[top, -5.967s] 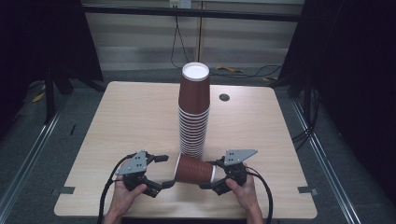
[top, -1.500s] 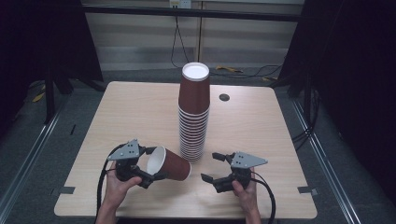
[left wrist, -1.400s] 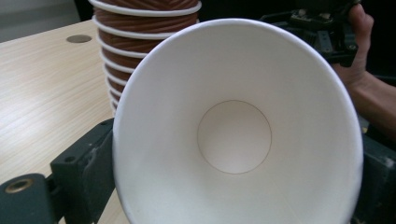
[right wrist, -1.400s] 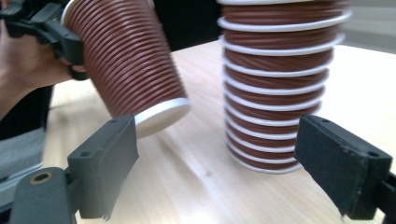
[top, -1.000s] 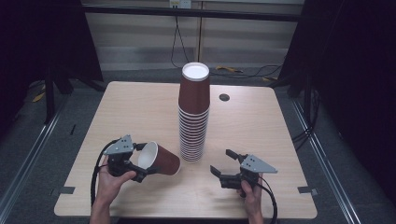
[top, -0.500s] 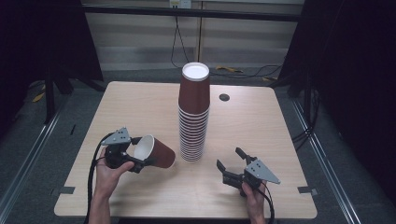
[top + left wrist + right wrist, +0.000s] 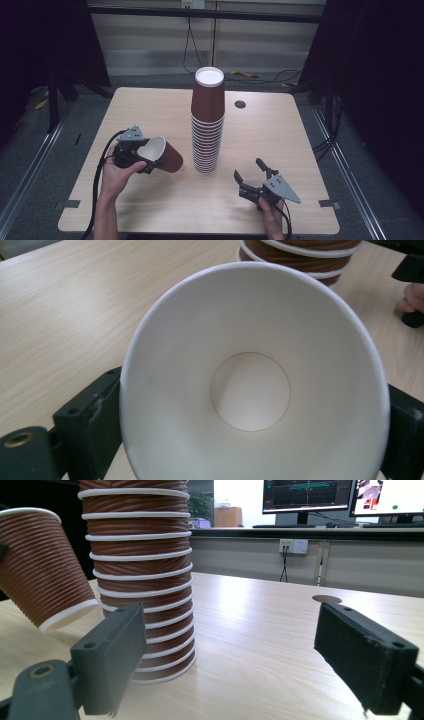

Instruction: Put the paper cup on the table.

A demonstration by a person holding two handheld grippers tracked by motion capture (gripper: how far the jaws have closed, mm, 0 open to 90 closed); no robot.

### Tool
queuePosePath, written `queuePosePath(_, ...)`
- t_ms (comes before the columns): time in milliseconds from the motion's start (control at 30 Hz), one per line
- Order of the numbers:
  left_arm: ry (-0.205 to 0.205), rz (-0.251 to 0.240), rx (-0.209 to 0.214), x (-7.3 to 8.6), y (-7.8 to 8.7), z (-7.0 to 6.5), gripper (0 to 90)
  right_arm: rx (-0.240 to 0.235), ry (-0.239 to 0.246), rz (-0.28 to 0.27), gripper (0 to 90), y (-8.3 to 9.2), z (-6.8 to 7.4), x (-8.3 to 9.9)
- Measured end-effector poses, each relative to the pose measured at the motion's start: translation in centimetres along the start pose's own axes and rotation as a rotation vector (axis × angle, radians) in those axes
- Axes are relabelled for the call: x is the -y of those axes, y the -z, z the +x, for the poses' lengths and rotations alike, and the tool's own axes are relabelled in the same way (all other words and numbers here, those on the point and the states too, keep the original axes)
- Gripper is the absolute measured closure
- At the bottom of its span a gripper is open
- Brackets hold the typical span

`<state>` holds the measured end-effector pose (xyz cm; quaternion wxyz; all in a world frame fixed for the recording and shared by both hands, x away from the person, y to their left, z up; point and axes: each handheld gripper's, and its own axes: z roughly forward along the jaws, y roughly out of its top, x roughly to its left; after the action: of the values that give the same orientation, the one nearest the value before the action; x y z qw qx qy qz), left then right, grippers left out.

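- The single paper cup (image 7: 162,154) has travelled left, away from the cup stack (image 7: 207,122) — it hangs tilted above the table's (image 7: 150,107) left half, mouth toward the person's left hand.
- The left gripper (image 7: 131,152) pinches it by the rim.
- The right gripper (image 7: 250,177) has let go and drawn back right, jaws spread with nothing between them.
- Judgement: the pull-apart looks finished; setting the cup down likely follows.
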<state>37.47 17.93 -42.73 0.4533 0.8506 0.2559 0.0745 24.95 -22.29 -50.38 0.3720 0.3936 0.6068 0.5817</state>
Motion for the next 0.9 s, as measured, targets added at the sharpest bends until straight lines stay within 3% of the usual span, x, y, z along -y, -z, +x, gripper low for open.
queuePosePath(133,-0.016,0.062,-0.048,-0.8,0.0,0.7,7.0,0.005,0.001,-0.005,13.3,0.1,0.0,0.0)
queuePosePath(300,-0.003,0.086,-0.037,-1.2,-0.2,1.5,6.9,0.005,0.009,-0.004,13.3,0.1,0.1,0.0)
queuePosePath(567,-0.019,0.22,-0.091,-2.1,-1.2,2.2,6.8,-0.002,0.01,-0.015,13.2,0.1,0.0,0.1)
queuePosePath(667,-0.031,0.23,-0.083,-2.3,-1.5,2.4,6.7,-0.003,0.007,-0.017,13.3,0.2,0.0,0.1)
queuePosePath(767,-0.042,0.272,-0.118,-2.6,-1.8,2.3,6.5,-0.002,0.008,-0.02,13.3,0.2,0.1,0.1)
queuePosePath(900,-0.049,0.267,-0.12,-3.0,-2.0,2.1,6.1,-0.003,0.01,-0.022,13.3,0.2,0.1,0.1)
